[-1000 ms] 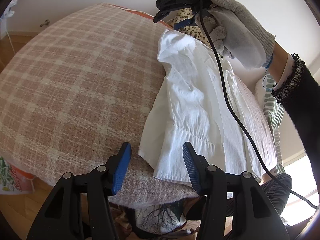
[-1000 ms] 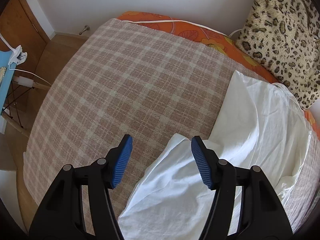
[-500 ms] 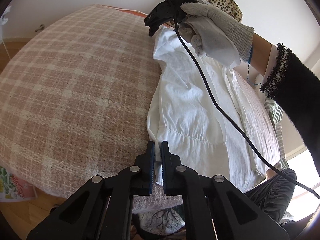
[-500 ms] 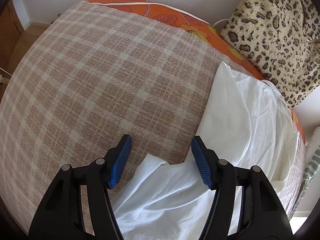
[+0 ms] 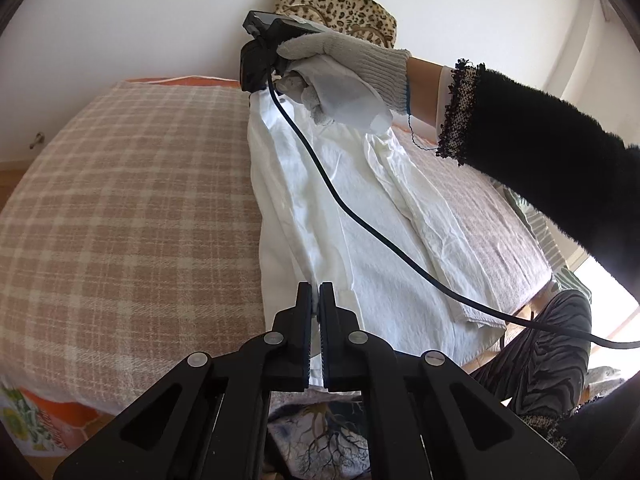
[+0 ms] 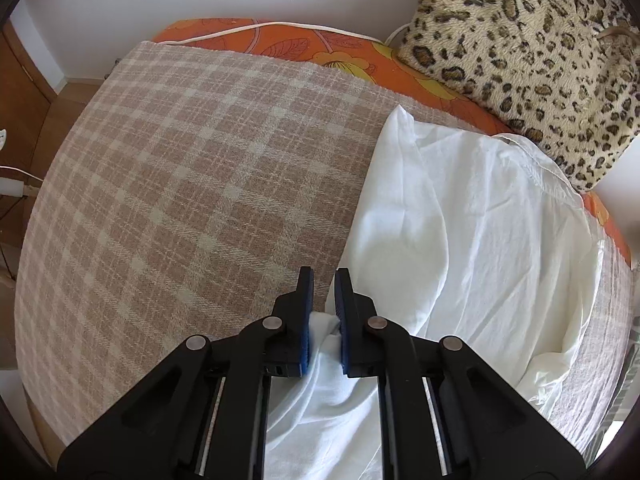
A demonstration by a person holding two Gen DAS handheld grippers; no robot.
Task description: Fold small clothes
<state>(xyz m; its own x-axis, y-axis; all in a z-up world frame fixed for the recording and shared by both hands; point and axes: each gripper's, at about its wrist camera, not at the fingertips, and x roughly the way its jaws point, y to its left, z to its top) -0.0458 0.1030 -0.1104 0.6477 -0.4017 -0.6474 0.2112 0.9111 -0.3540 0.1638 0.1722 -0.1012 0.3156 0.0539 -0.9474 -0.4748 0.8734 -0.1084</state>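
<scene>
A white garment (image 5: 360, 220) lies spread lengthwise on a bed covered by a pink and cream checked blanket (image 5: 128, 208), toward the right half of the blanket as the left wrist camera sees it. The cloth is wrinkled, with a long fold running along its right side and a stitched seam near its far end.

The left gripper (image 5: 315, 300) sits at the near edge of the garment. Its jaws are drawn almost together, with a thin strip of white fabric pinched between them at the left near corner of the cloth.

The right gripper (image 6: 324, 300) is at the far end of the garment. In its own camera the jaws stand narrow, the blue pads (image 6: 306, 320) pressing a bunched fold of the white fabric between them, and more cloth hangs down below the jaws. From the left wrist view the same gripper (image 5: 260, 60) appears at the far end of the bed, held by a hand in a grey knit glove (image 5: 340, 76), with a black fuzzy sleeve (image 5: 540, 152) behind it. A black cable (image 5: 360, 216) runs from that gripper across the garment toward the near right.

Beyond the blanket an orange flowered sheet (image 6: 360, 60) shows at the far edge of the bed, and a leopard print cushion (image 6: 520, 40) rests on it, just beside the garment's far right corner. A white wall (image 5: 140, 20) stands behind the bed.
</scene>
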